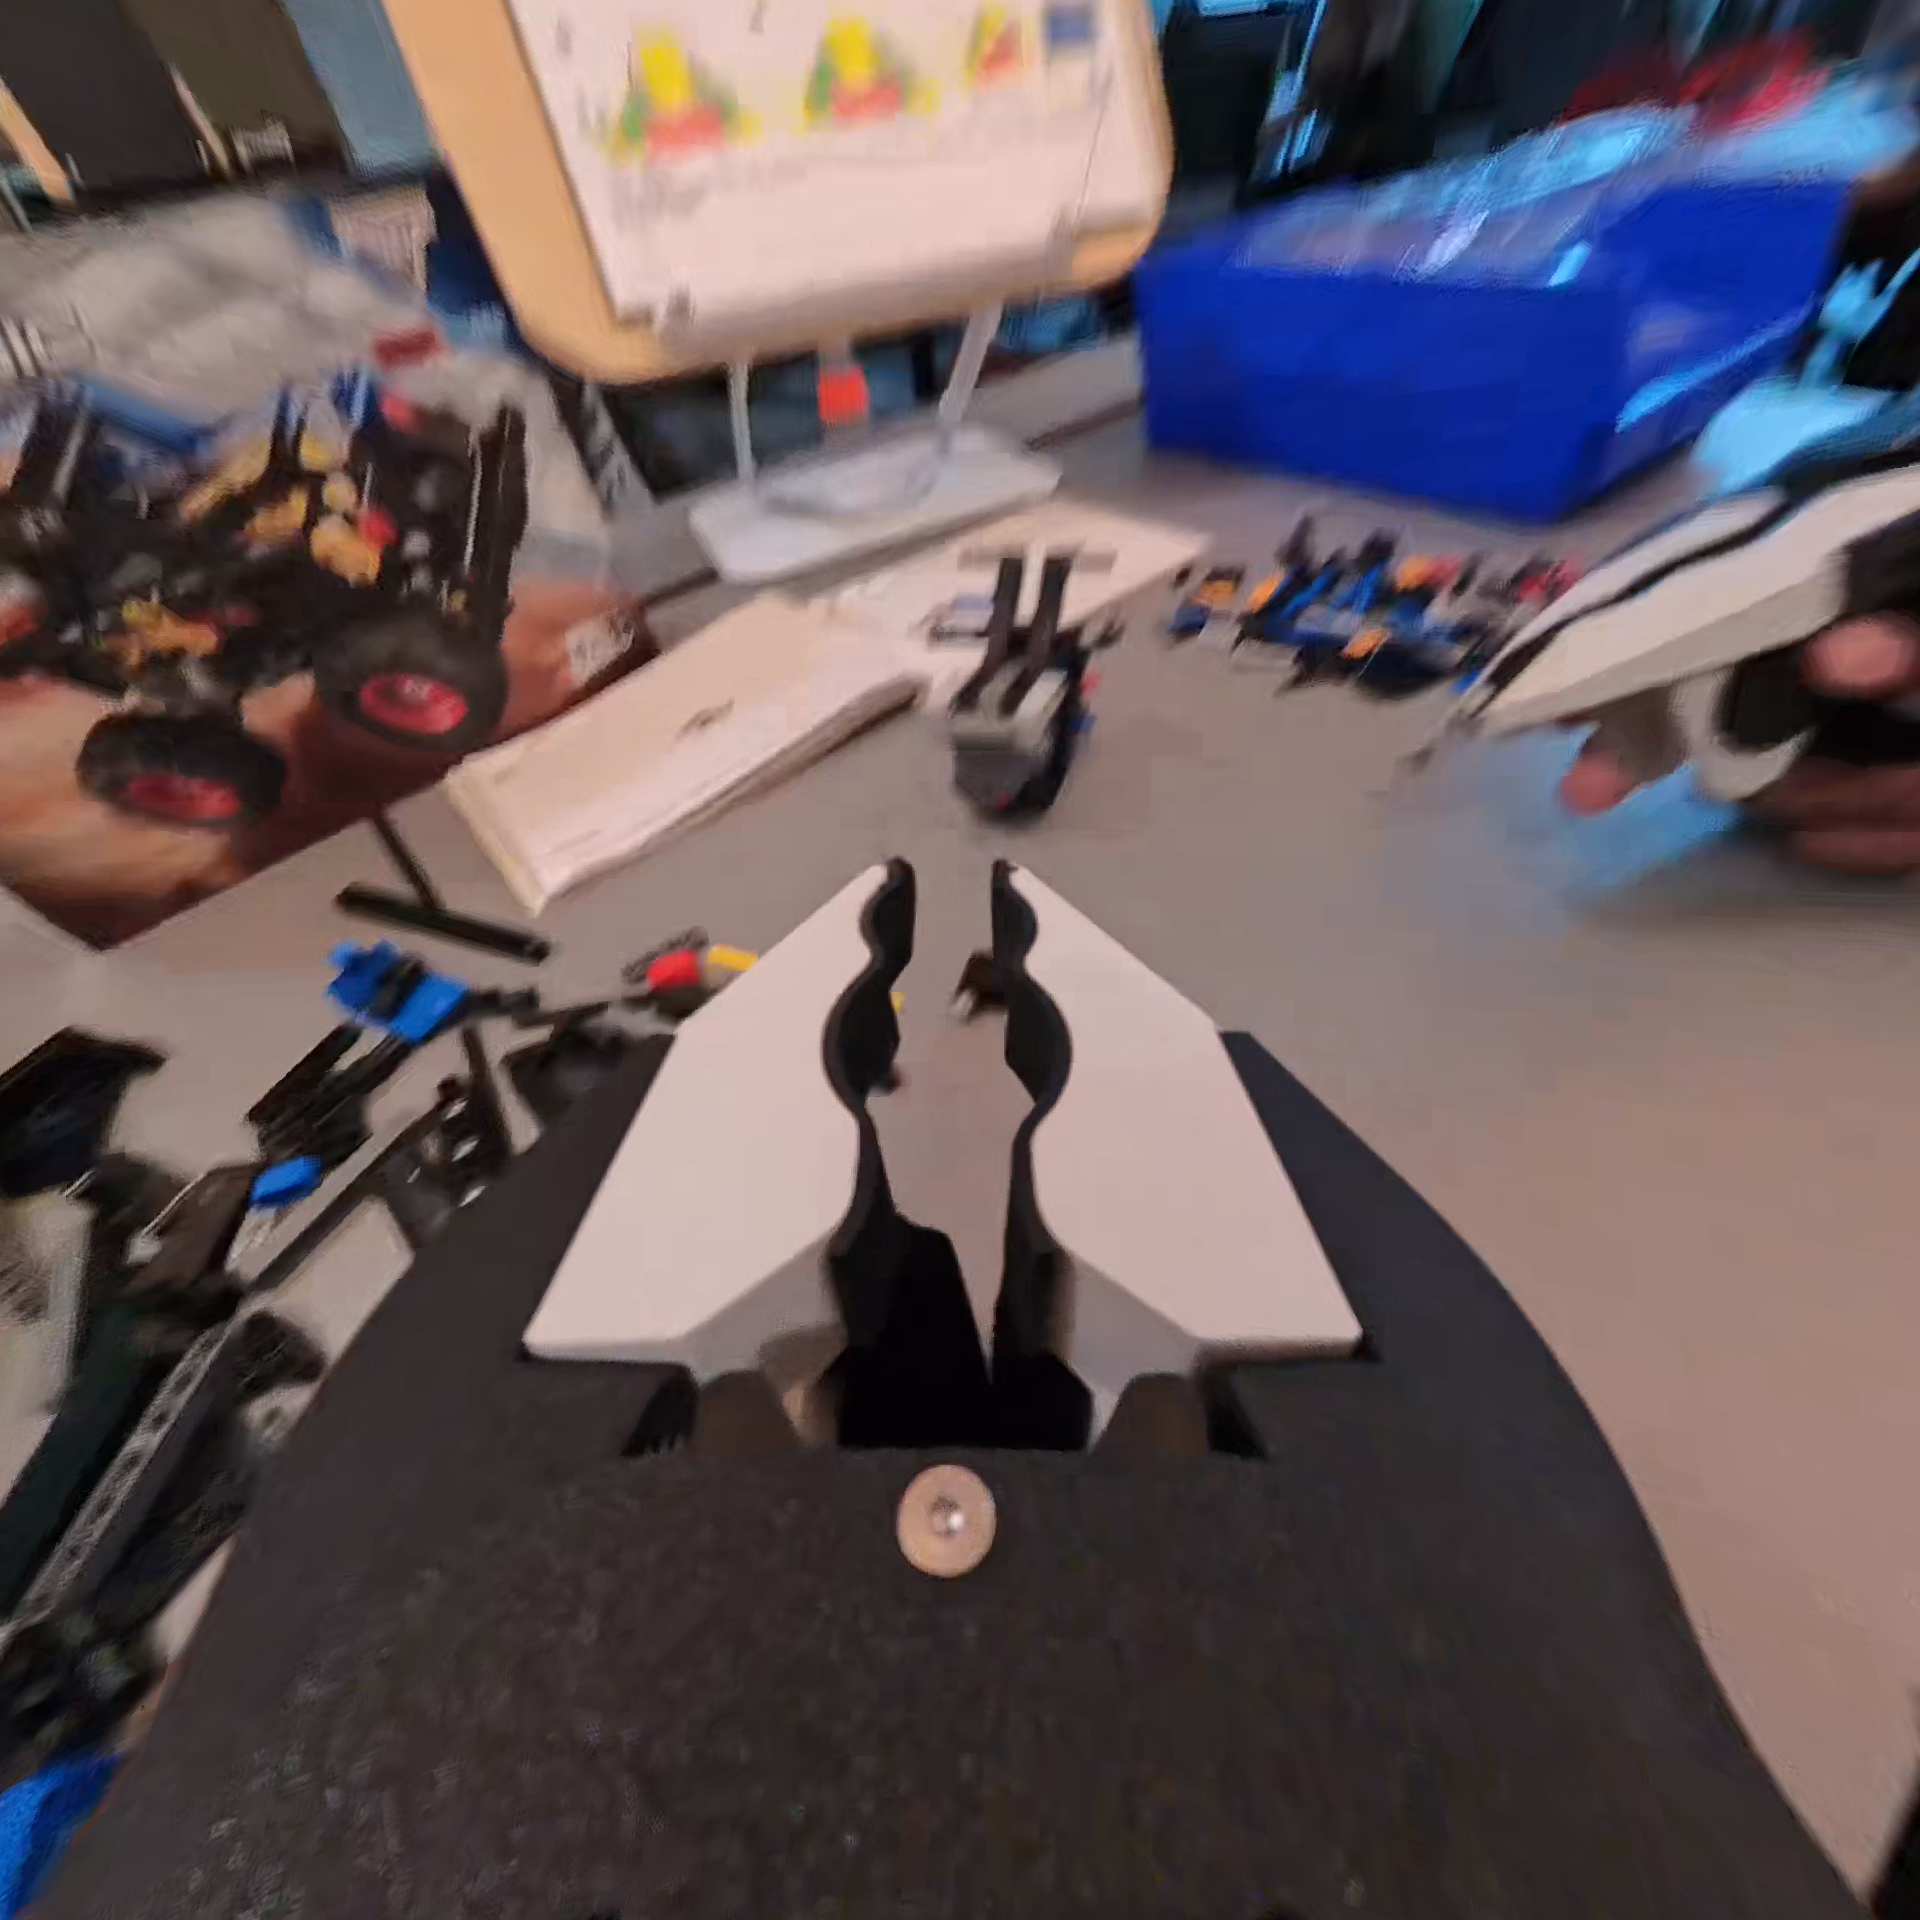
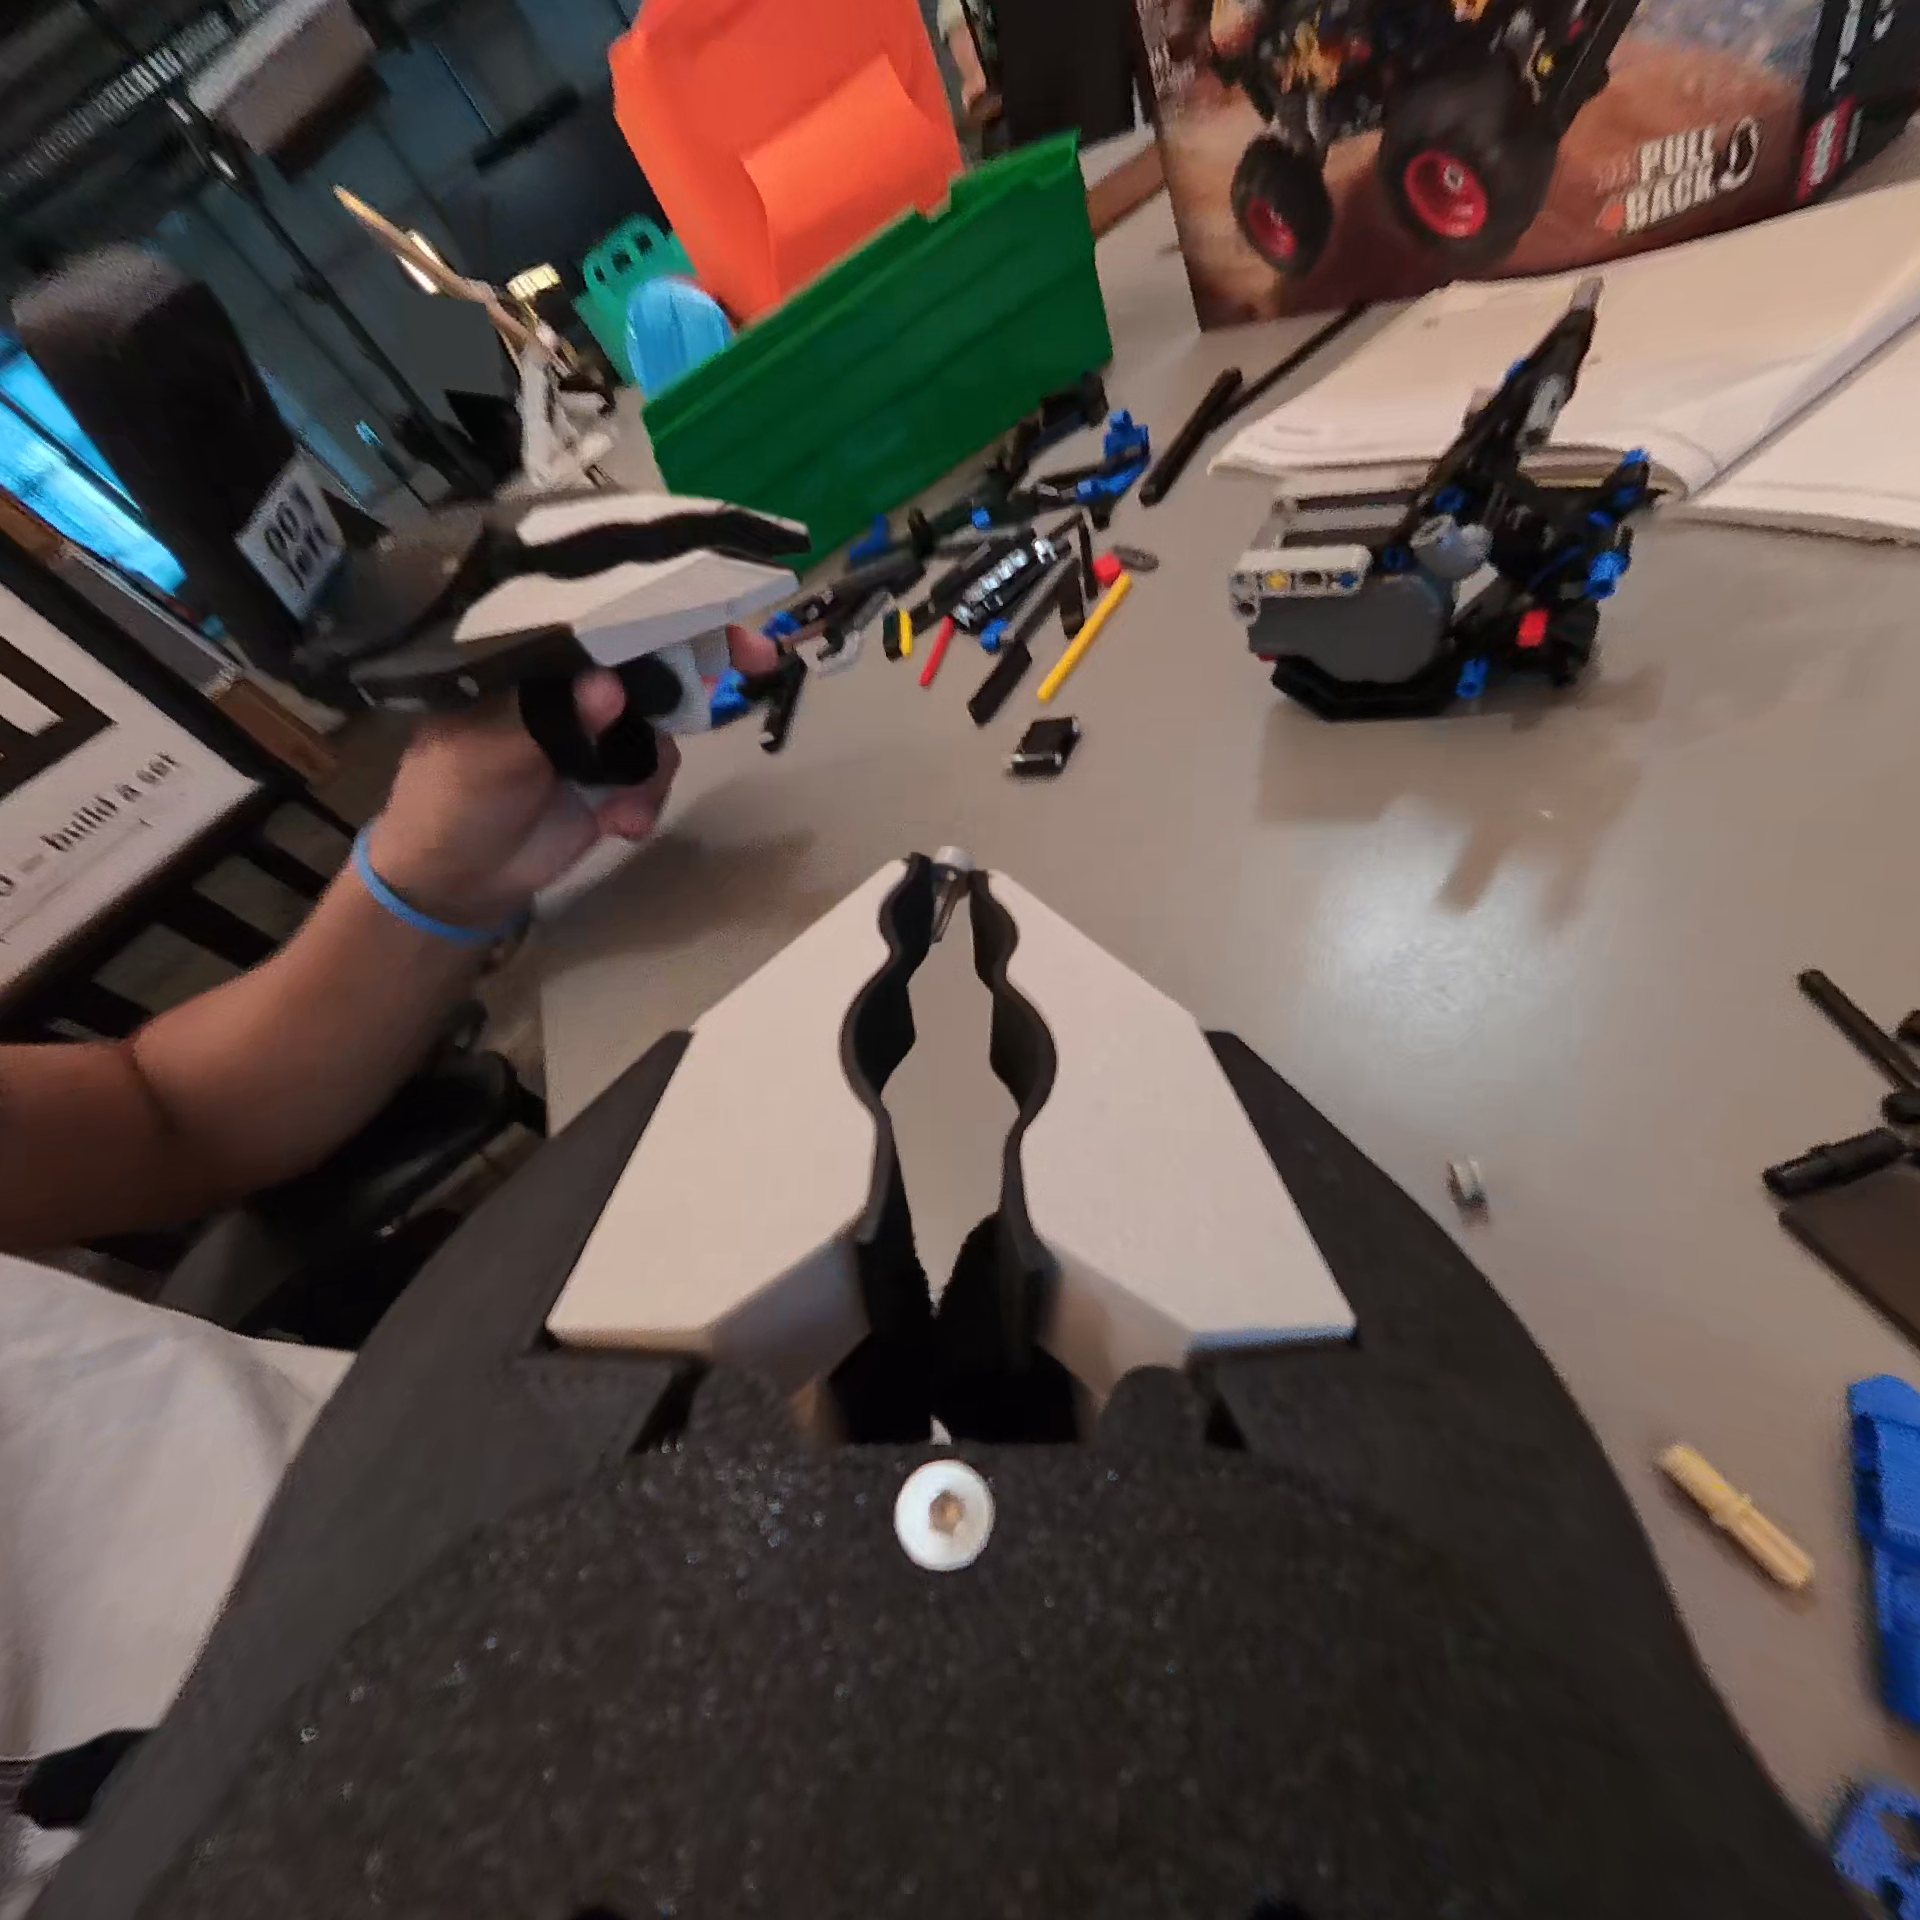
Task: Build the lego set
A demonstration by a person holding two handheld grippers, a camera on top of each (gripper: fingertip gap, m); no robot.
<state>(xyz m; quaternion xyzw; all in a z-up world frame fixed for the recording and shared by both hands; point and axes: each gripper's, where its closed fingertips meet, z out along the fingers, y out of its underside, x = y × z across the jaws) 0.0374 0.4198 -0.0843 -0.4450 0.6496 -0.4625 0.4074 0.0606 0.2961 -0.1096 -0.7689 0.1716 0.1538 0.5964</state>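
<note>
While gripping a small grey pin (image 2: 948, 873), wavy black pads (image 2: 904, 935) pinch.

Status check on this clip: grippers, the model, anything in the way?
Right gripper shut on a small grey pin. Left gripper open, empty. Half-built model upright on table, untouched. Path to it clear.

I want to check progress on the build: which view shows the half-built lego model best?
The right wrist view: the half-built lego model is sharp there, its grey block, black frame and blue pins clear on the table. In the left wrist view the model is farther off and motion-blurred, so only a dark and grey shape shows.
</note>
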